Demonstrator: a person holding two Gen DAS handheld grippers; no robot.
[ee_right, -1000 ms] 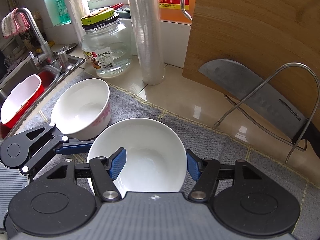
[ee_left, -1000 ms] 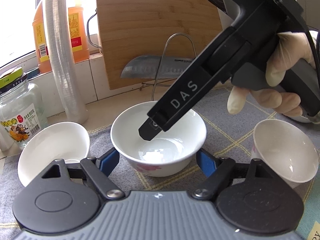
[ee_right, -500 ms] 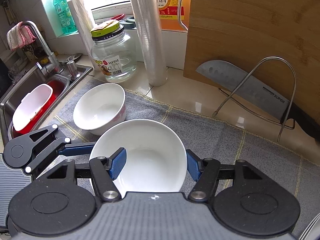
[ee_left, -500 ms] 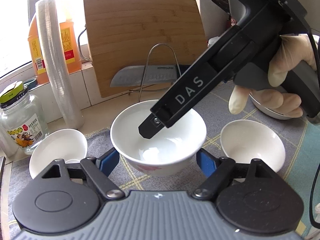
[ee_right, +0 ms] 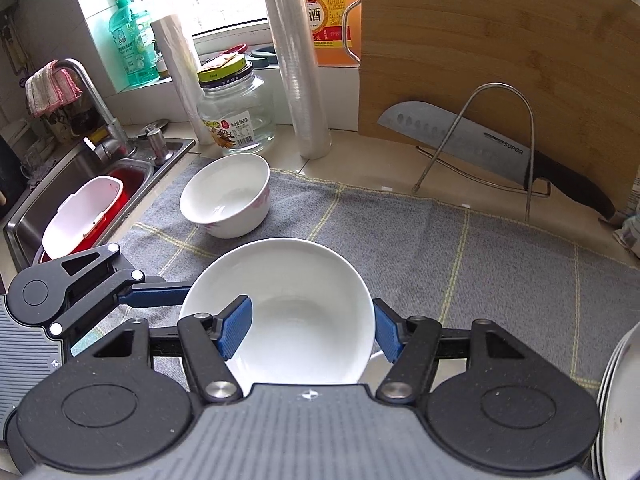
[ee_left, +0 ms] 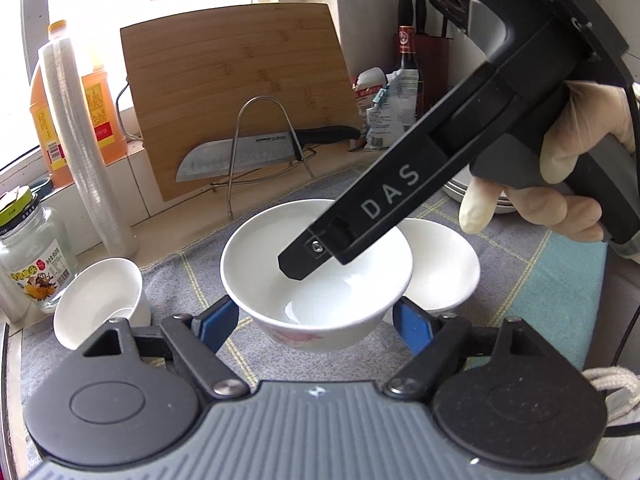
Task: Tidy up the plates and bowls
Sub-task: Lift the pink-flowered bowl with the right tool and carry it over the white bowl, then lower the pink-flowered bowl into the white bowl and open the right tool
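Note:
A white bowl with a pink flower print (ee_left: 276,240) hangs above the grey cloth. My left gripper (ee_left: 314,320) is shut on its lower sides. My right gripper (ee_right: 312,330) is shut on the same bowl (ee_right: 304,276), one blue pad inside it and the other outside its right wall. One right finger (ee_left: 320,256) reaches down into the bowl from the upper right. A second white bowl (ee_left: 444,268) sits on the cloth just behind and right of the held one. A third bowl (ee_left: 96,296) (ee_right: 226,196) stands at the cloth's left end.
A stack of plates (ee_right: 616,396) (ee_left: 466,190) stands at the right. Behind the grey cloth (ee_right: 480,260) lean a bamboo board (ee_left: 232,80) and a knife (ee_right: 460,140) on a wire rack. A glass jar (ee_left: 32,256), film roll (ee_left: 80,140) and sink (ee_right: 80,184) lie left.
Both grippers carried the bowl rightward and a little up over the cloth. The left bowl and jar fell behind; the second bowl now lies close behind the held one.

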